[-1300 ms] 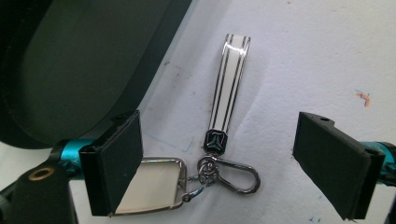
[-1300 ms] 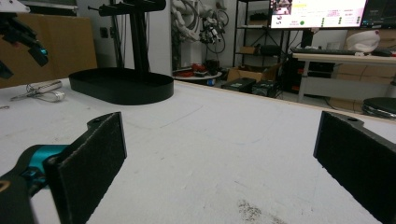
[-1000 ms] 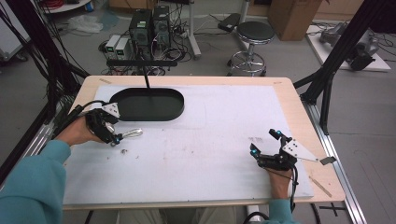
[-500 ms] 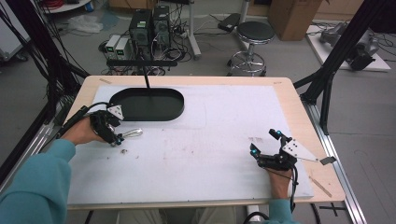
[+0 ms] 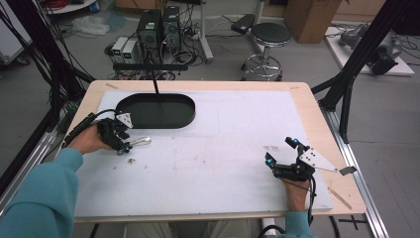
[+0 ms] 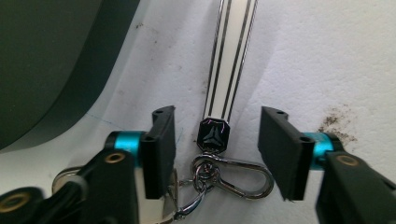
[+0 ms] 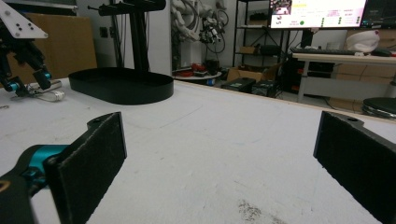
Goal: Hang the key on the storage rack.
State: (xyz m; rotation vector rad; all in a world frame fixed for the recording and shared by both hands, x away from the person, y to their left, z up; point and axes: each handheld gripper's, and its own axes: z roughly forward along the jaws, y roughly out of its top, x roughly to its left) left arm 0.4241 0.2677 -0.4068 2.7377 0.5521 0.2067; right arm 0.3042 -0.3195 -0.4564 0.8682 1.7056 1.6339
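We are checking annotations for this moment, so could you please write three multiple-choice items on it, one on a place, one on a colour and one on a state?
1. Where is the keychain?
A. inside the black tray
B. on the white table cover beside the tray
C. by the right gripper

2. What colour is the oval tray?
A. black
B. white
C. red

3. How do the left gripper jaws stand?
A. shut on the strap
B. shut on nothing
C. open, astride the keychain

Answers: 1 B, it lies on the white cover. 2 A, dark in the high view. 3 C, gaps show on both sides.
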